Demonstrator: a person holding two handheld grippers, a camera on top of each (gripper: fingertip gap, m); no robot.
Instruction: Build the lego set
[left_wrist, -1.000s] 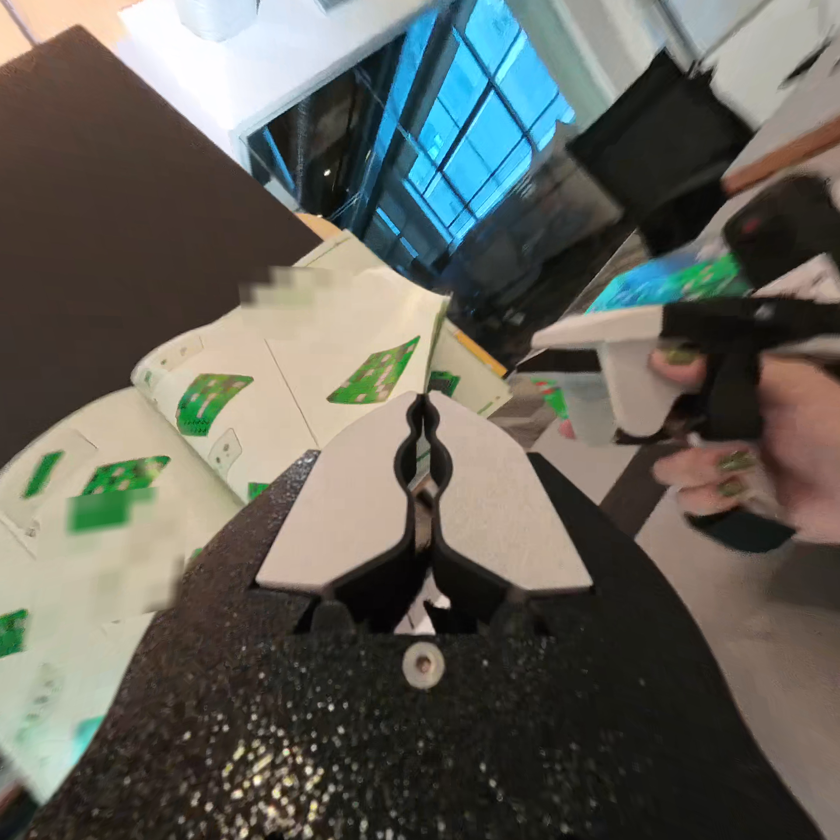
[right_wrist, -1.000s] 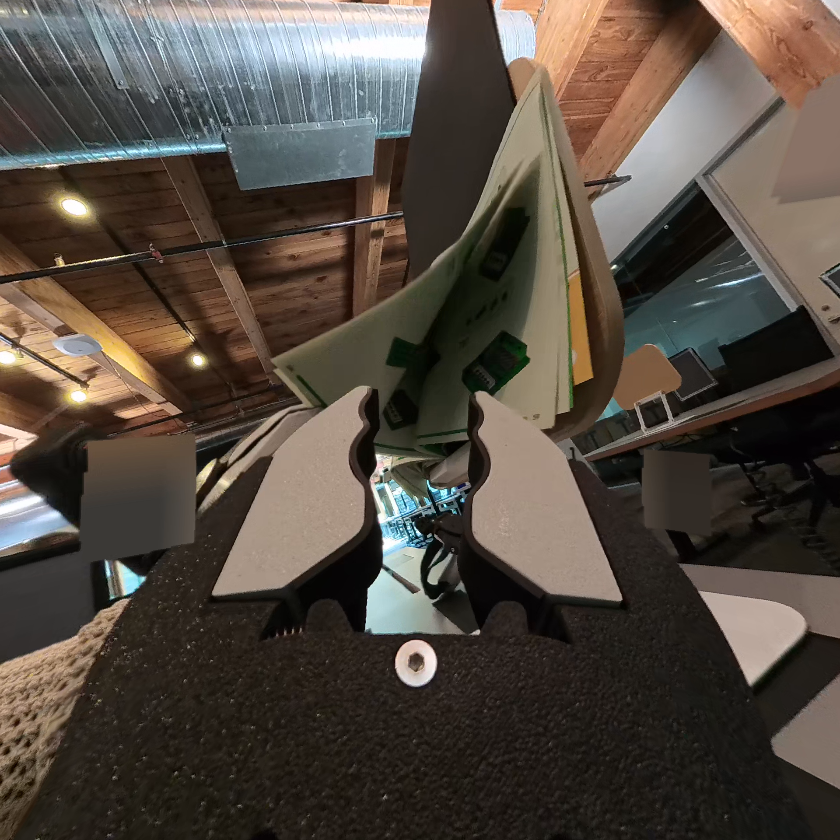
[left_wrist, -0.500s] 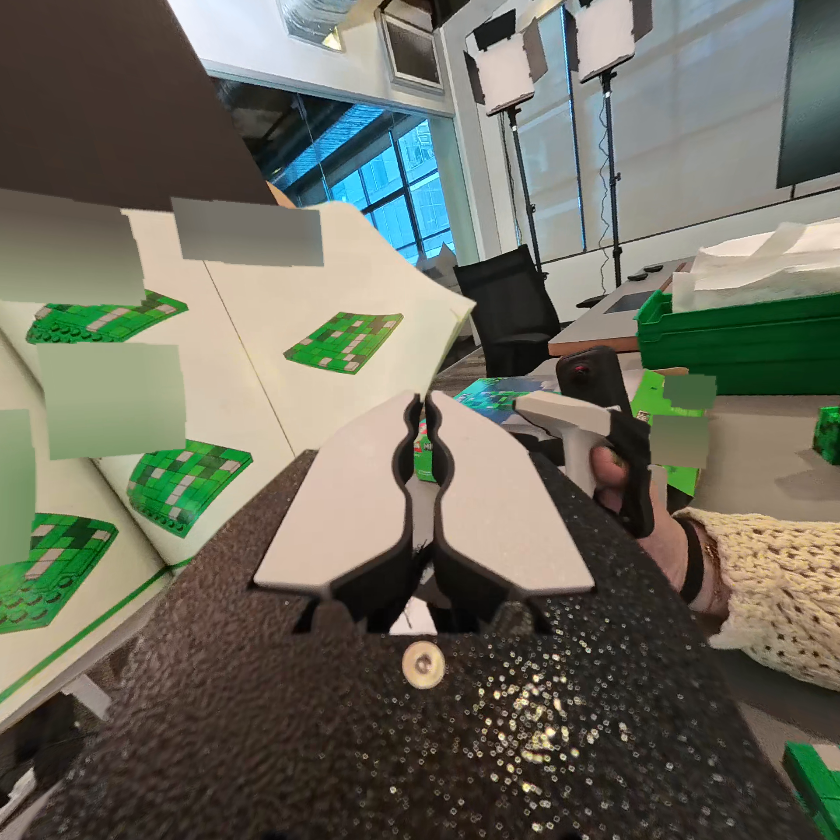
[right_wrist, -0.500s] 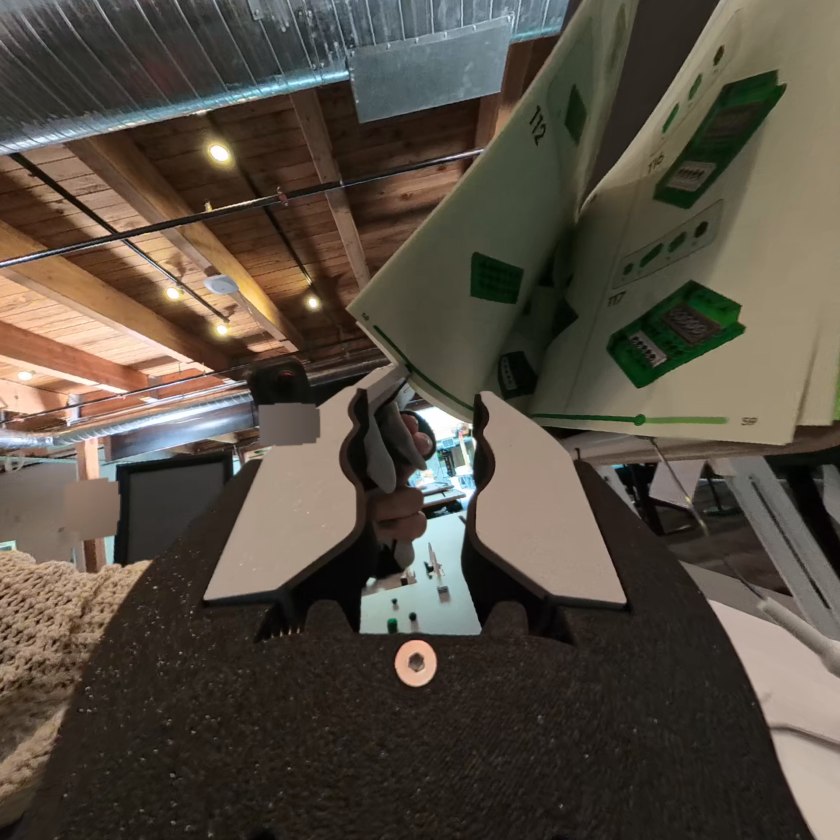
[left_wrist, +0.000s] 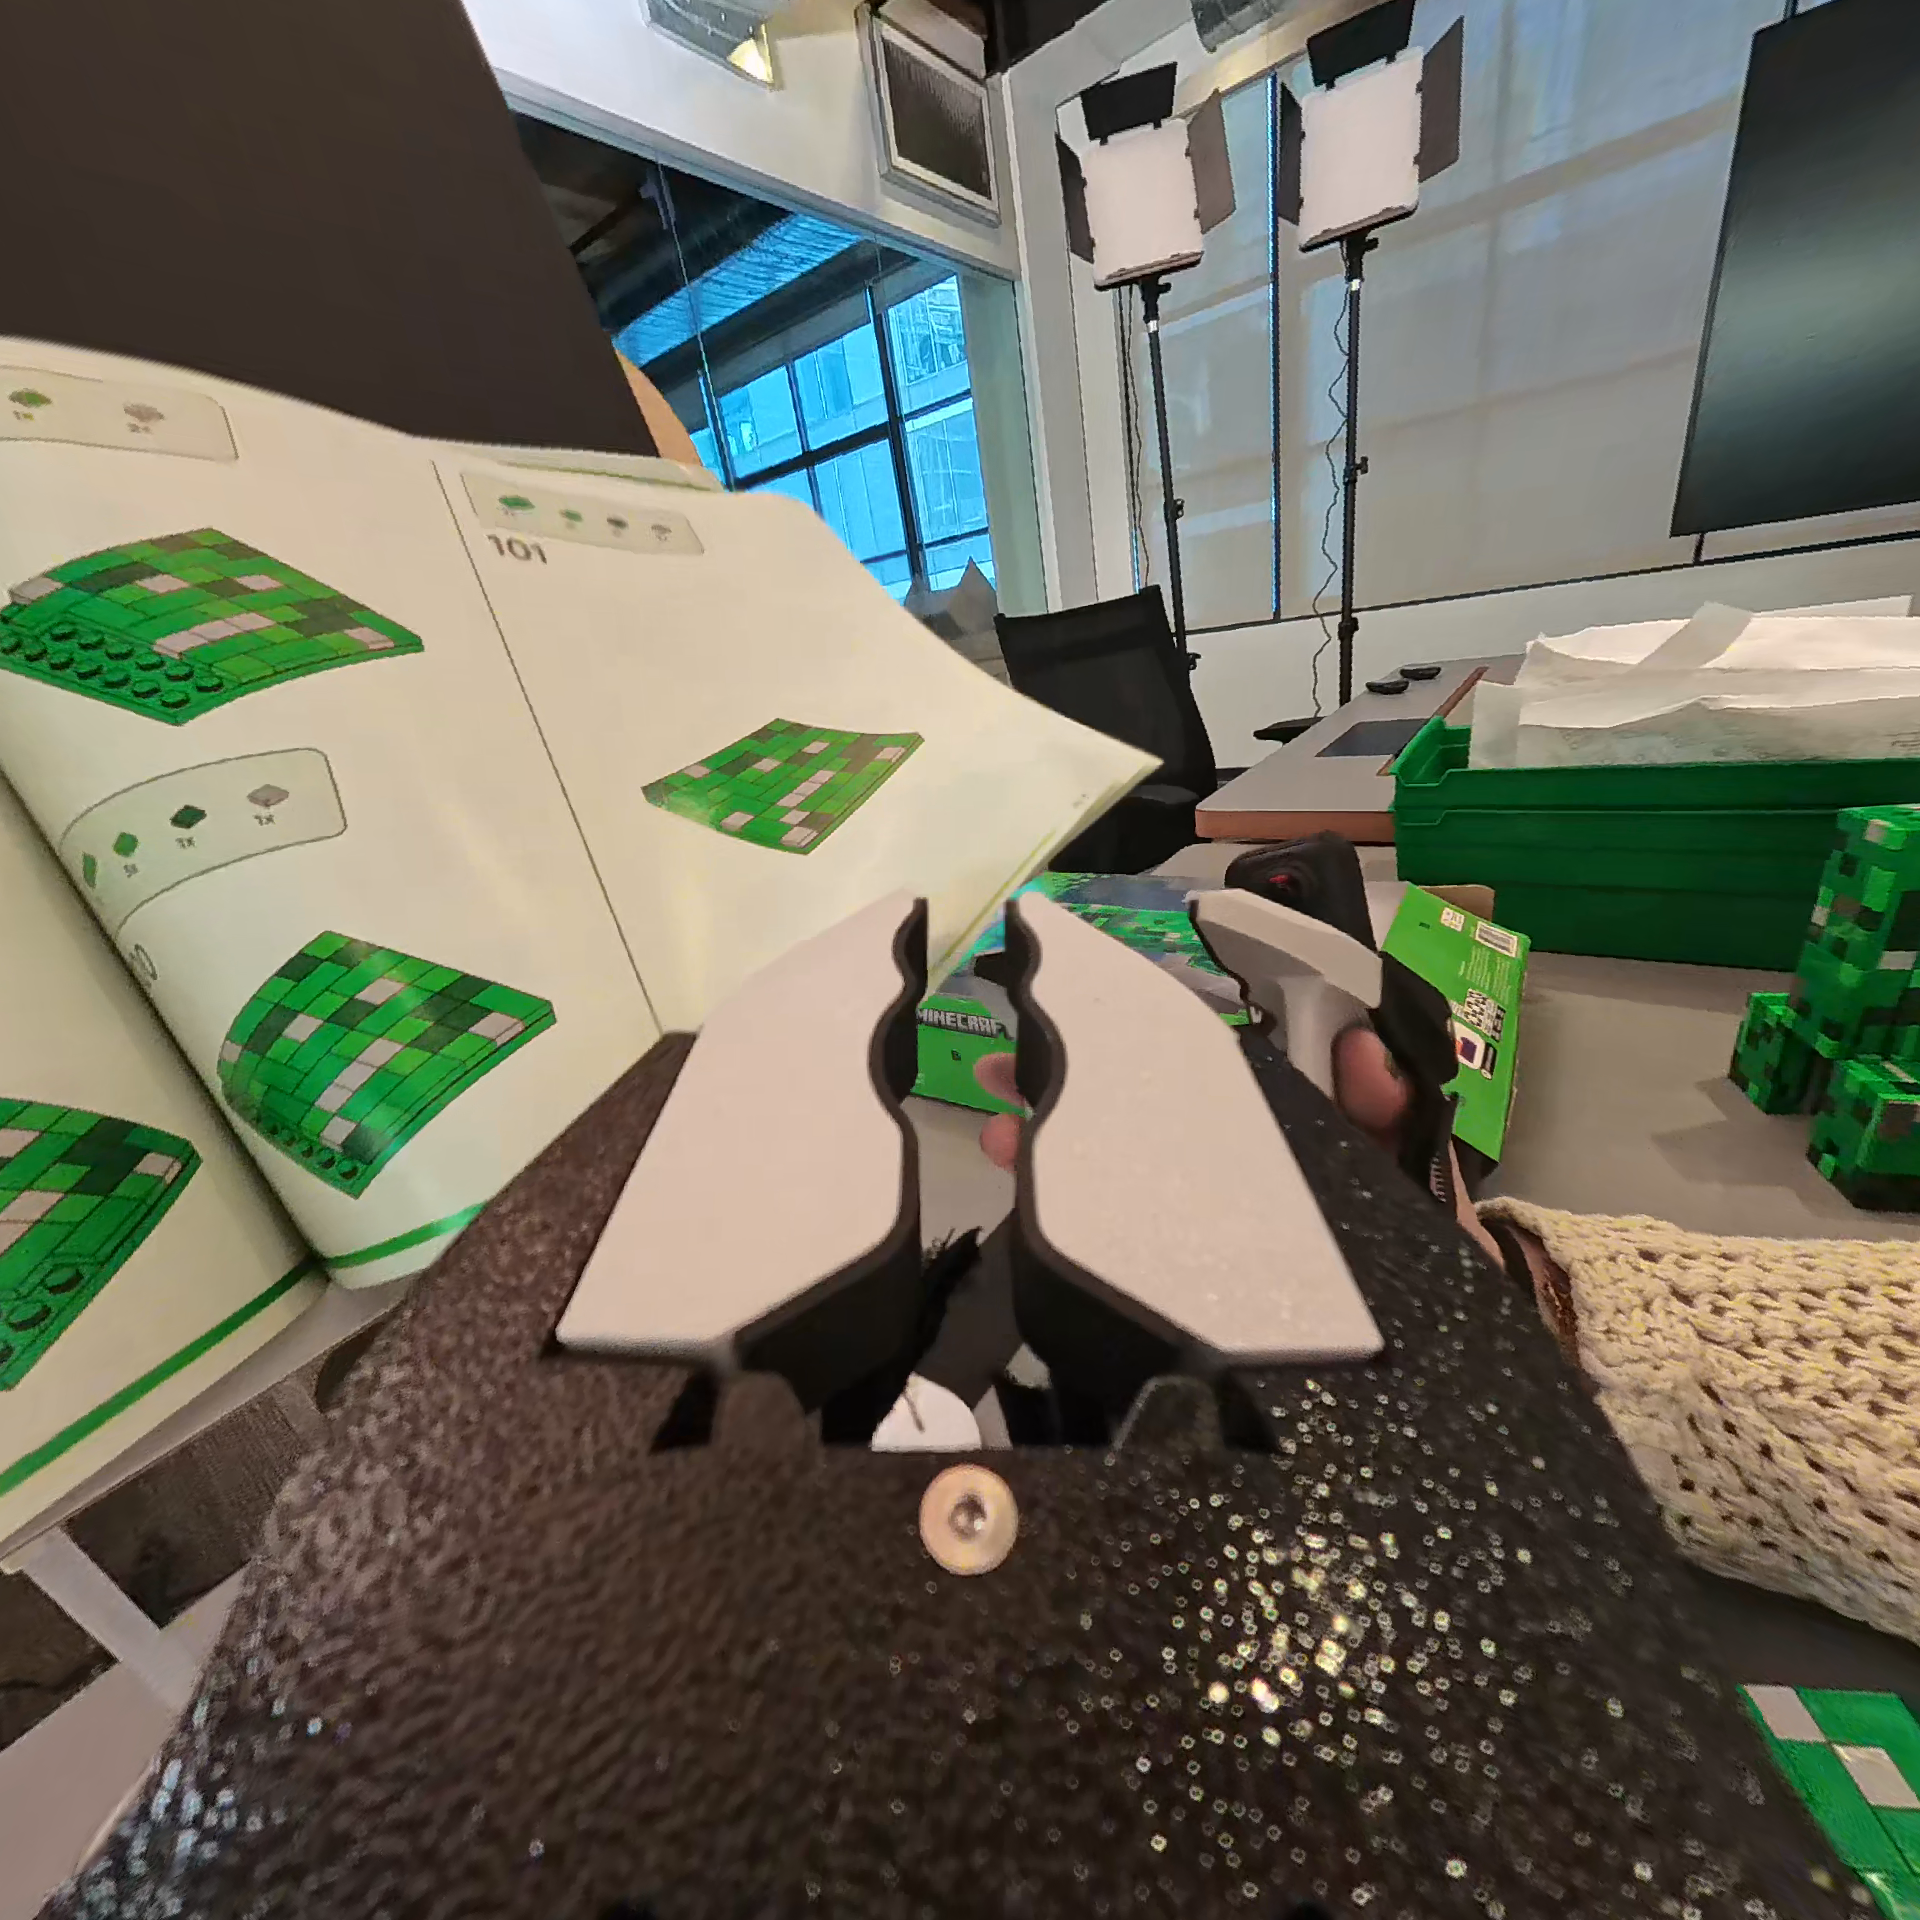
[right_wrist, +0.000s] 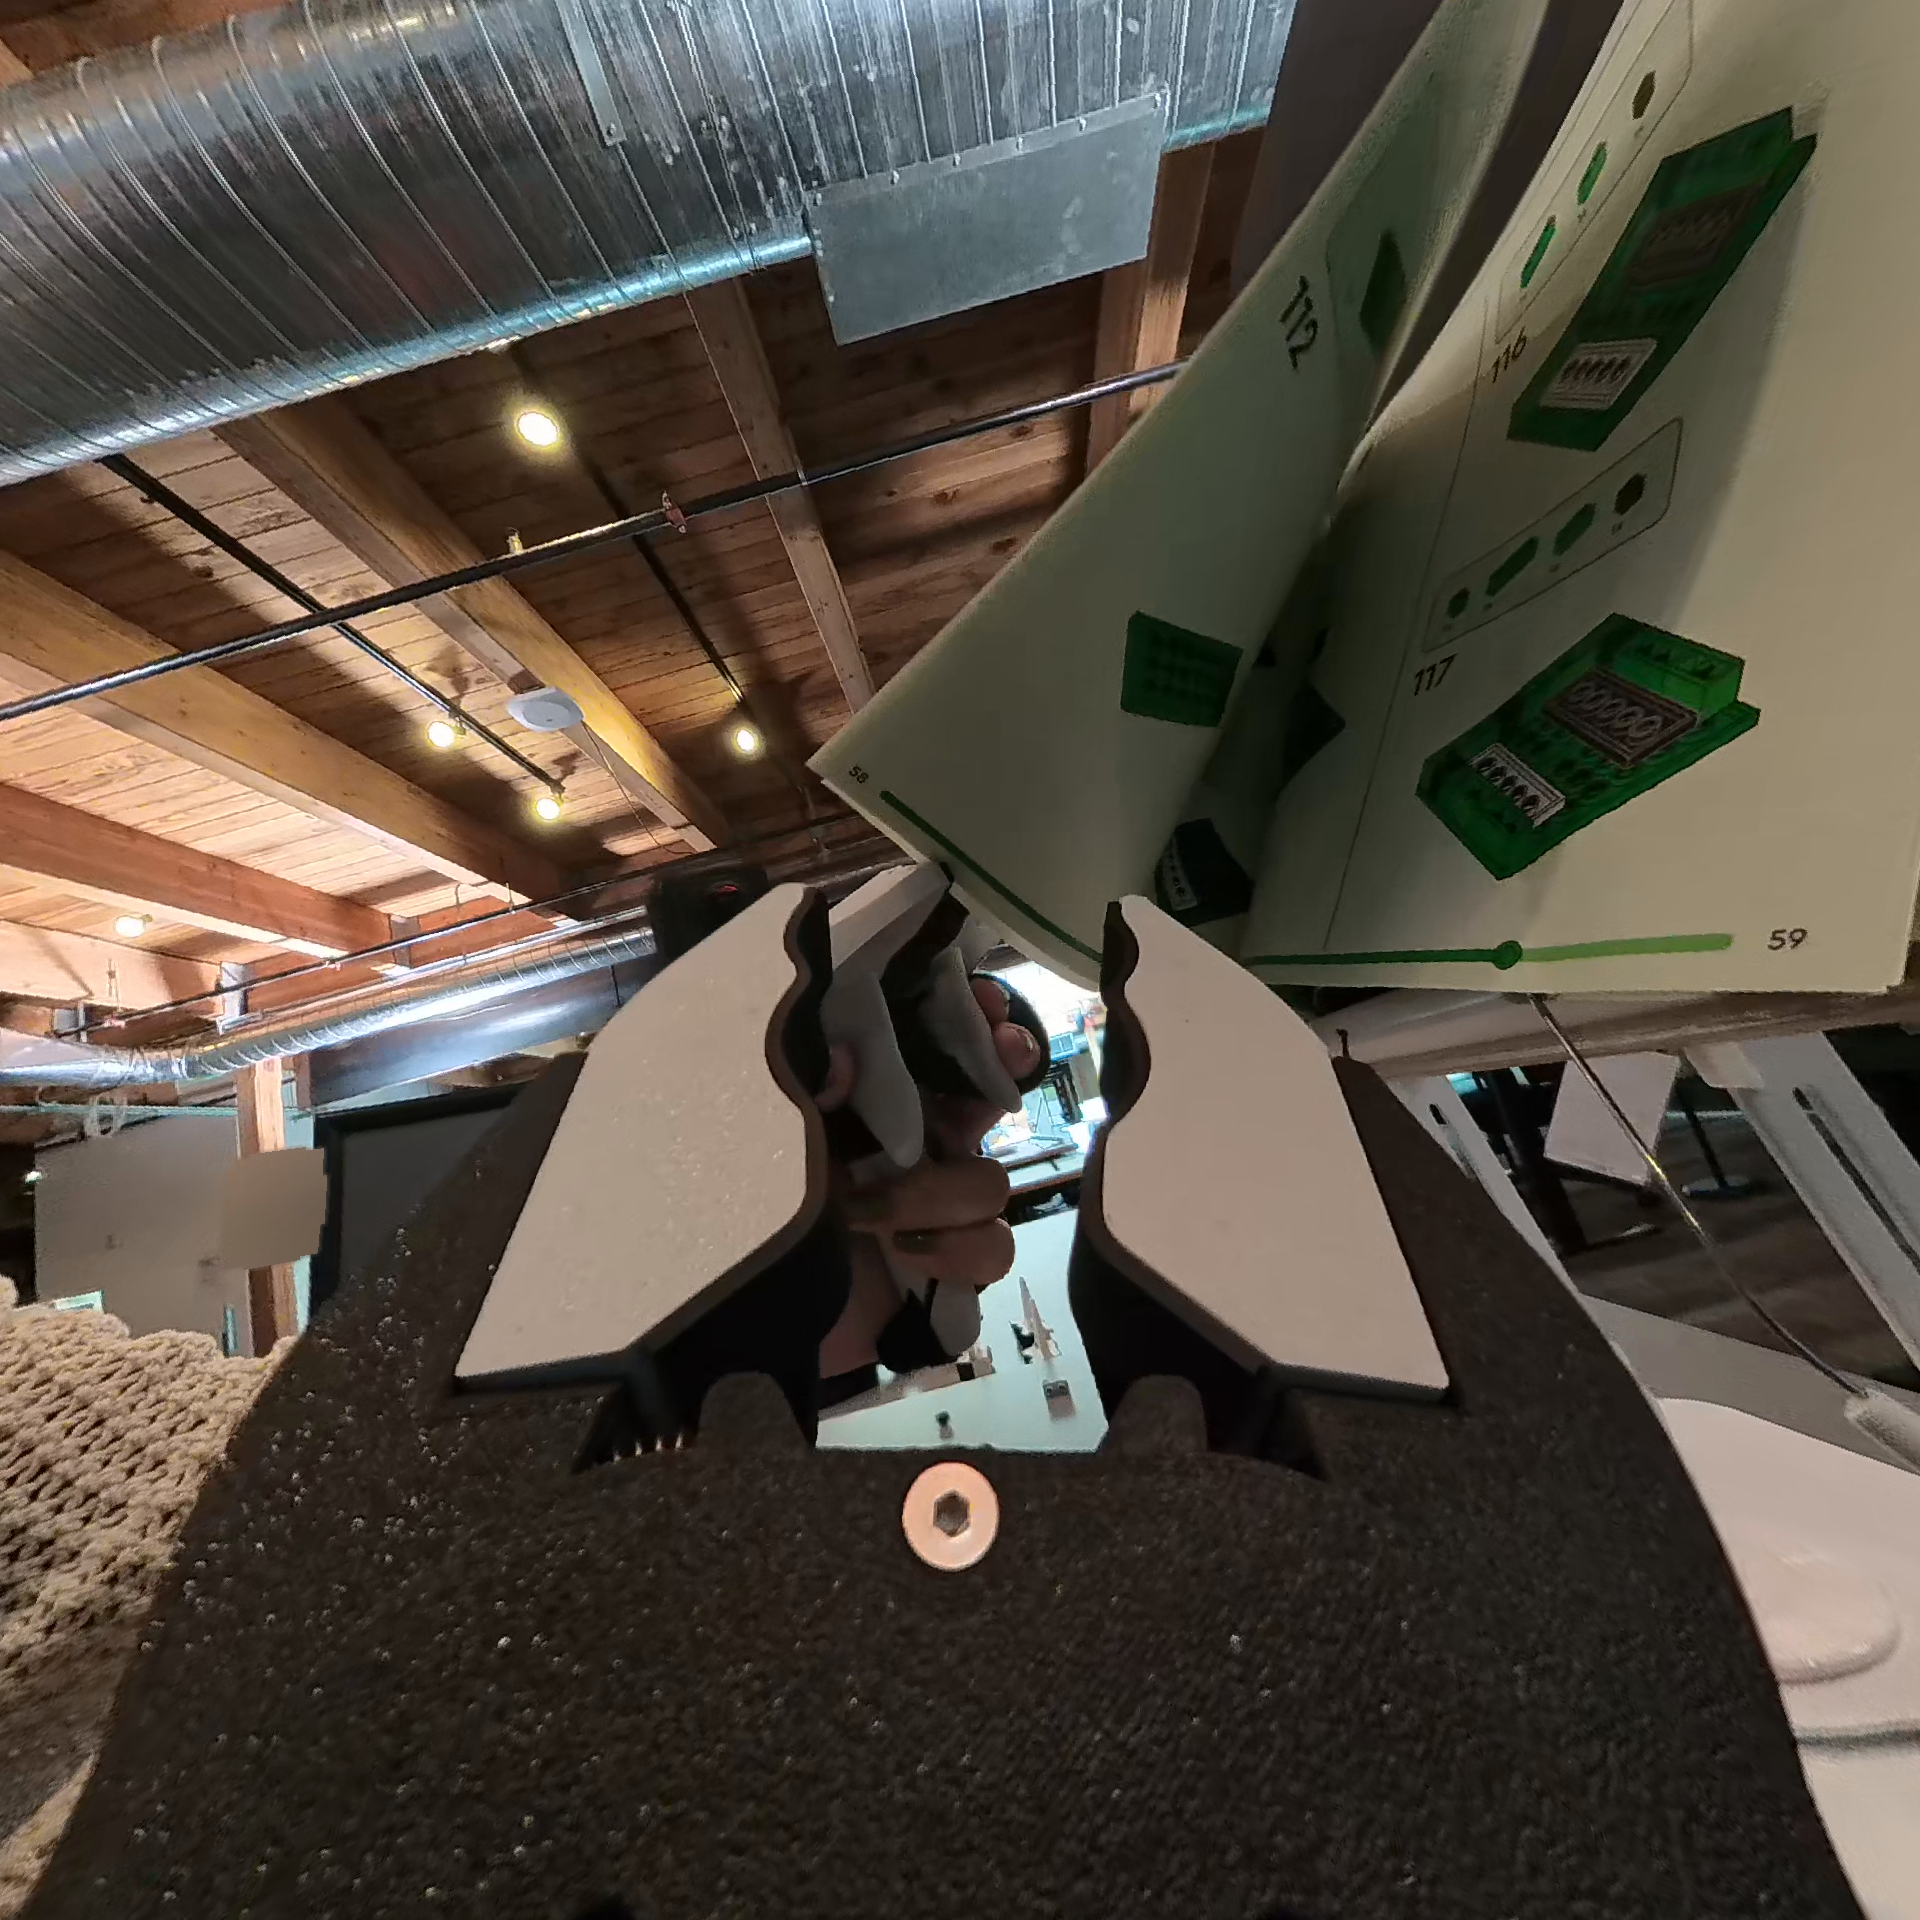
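The open instruction booklet (left_wrist: 312, 779) leans on a stand at the left, showing green plate diagrams. One page's lower right corner reaches the tips of my left gripper (left_wrist: 968, 914), whose jaws stand a narrow gap apart with nothing clamped. My right gripper (right_wrist: 966, 909) is open and points upward. The fanned pages of the booklet (right_wrist: 1558, 623) hang above it, and one lifted page's bottom edge sits just above its right fingertip. The right gripper also shows in the left wrist view (left_wrist: 1221, 920), held in a hand. A built green lego figure (left_wrist: 1849, 987) stands on the table at the right.
A green lego box (left_wrist: 1465, 997) lies behind the right gripper. Stacked green trays (left_wrist: 1610, 831) with white paper stand at the back right. A flat green lego plate (left_wrist: 1839, 1787) lies at the lower right. A black chair (left_wrist: 1101, 675) and two light stands are behind the table. The grippers are tip to tip, or close to it. The right tips stand about 35 cm off the built green lego figure (left_wrist: 1849, 987).
My left jaws have gone from shut to slightly apart. The left view has levelled and the booklet page now lies flatter. The right gripper stays open and has hardly moved in the last half second.
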